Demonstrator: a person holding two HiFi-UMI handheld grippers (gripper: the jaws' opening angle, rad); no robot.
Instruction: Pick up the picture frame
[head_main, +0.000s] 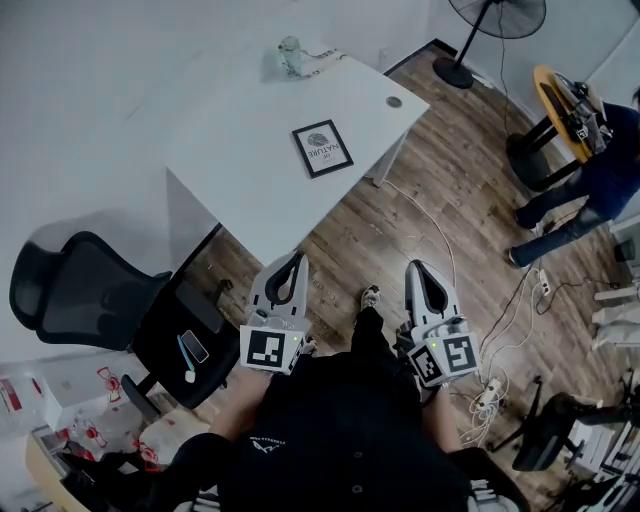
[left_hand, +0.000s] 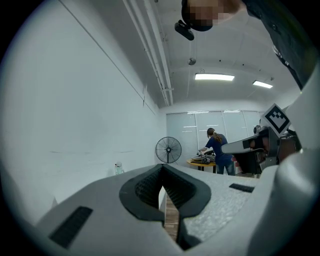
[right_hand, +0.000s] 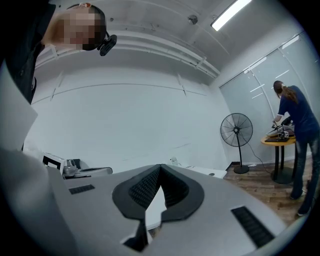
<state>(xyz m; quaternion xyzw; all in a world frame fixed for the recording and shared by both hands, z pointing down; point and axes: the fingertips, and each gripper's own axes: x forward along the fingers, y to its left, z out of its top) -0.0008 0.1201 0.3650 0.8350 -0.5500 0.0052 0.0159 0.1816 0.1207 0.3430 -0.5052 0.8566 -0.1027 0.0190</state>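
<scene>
A black picture frame (head_main: 322, 148) with a white print lies flat on the white table (head_main: 250, 150), near its right front edge. My left gripper (head_main: 296, 258) is held level just short of the table's near corner, shut and empty. My right gripper (head_main: 420, 266) hangs over the wooden floor to the right of the table, also shut with nothing in it. In the left gripper view the left gripper (left_hand: 161, 181) has its tips pressed together. The right gripper (right_hand: 159, 176) looks the same in the right gripper view. Neither gripper view shows the frame.
A small glass jar (head_main: 291, 55) stands at the table's far edge. A black office chair (head_main: 110, 310) with a phone on its seat sits at the left. A standing fan (head_main: 490, 30), cables on the floor (head_main: 500, 330) and a person in blue (head_main: 590, 180) are at the right.
</scene>
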